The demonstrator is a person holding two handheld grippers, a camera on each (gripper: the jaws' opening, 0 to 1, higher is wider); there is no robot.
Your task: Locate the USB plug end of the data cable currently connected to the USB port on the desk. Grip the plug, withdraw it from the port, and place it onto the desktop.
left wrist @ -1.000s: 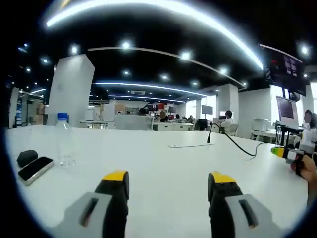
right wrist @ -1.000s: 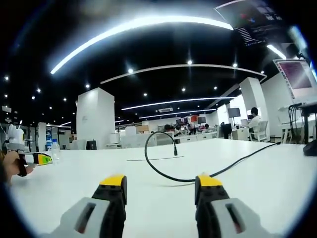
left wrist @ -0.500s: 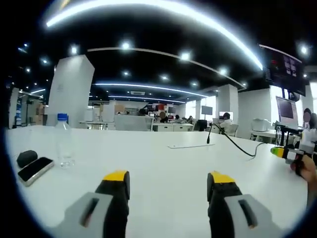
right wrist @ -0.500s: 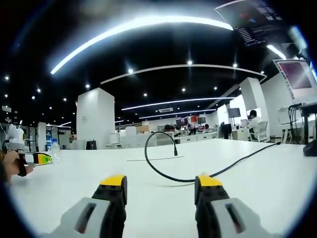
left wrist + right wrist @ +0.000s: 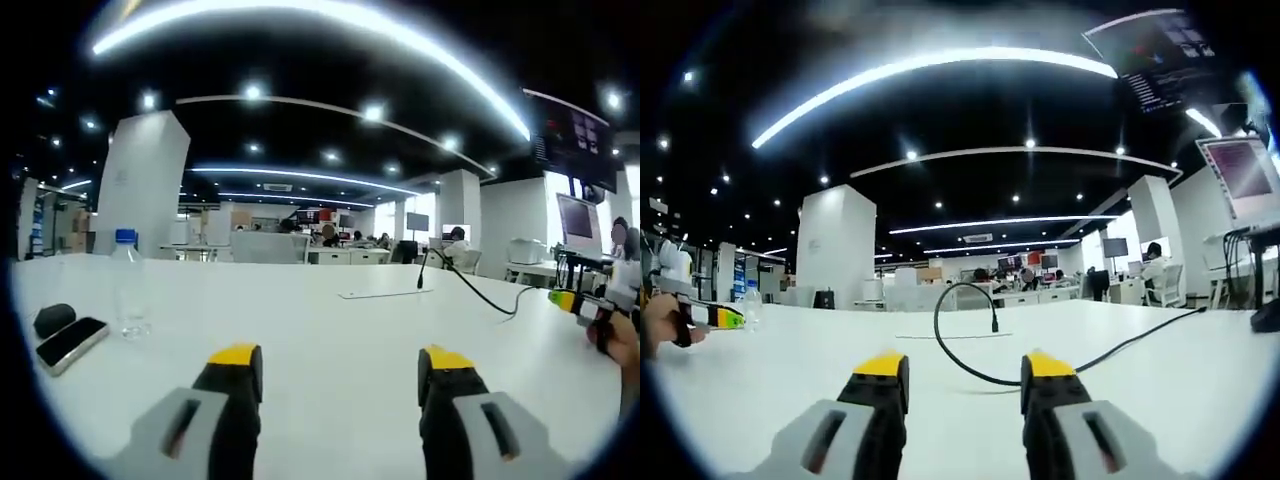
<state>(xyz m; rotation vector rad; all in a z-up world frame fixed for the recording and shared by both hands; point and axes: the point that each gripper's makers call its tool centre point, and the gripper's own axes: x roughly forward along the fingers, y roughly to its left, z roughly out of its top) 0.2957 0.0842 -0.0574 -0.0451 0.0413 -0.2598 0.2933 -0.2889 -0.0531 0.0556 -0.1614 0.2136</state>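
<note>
A black data cable (image 5: pixel 958 362) loops over the white desk (image 5: pixel 1160 380). Its plug end (image 5: pixel 995 323) stands upright at a thin flat port strip (image 5: pixel 940 336) on the desktop. My right gripper (image 5: pixel 964 372) is open, low over the desk, well short of the plug, which lies slightly right of its centre line. In the left gripper view the same plug (image 5: pixel 421 279) and cable (image 5: pixel 480 297) are far ahead to the right. My left gripper (image 5: pixel 340 365) is open with nothing between its yellow-tipped jaws. The right gripper (image 5: pixel 580 306) shows at the right edge in a hand.
A clear water bottle (image 5: pixel 128 285), a phone (image 5: pixel 70 342) and a small black object (image 5: pixel 55 318) lie at the desk's left. The left gripper (image 5: pixel 710 317) and a hand (image 5: pixel 660 320) sit at the left edge. Monitors and cables (image 5: pixel 1240 170) stand to the right.
The right gripper view has tipped slightly, with the desk line lower in the picture, and its jaws stand a little closer together. The left gripper view is unchanged.
</note>
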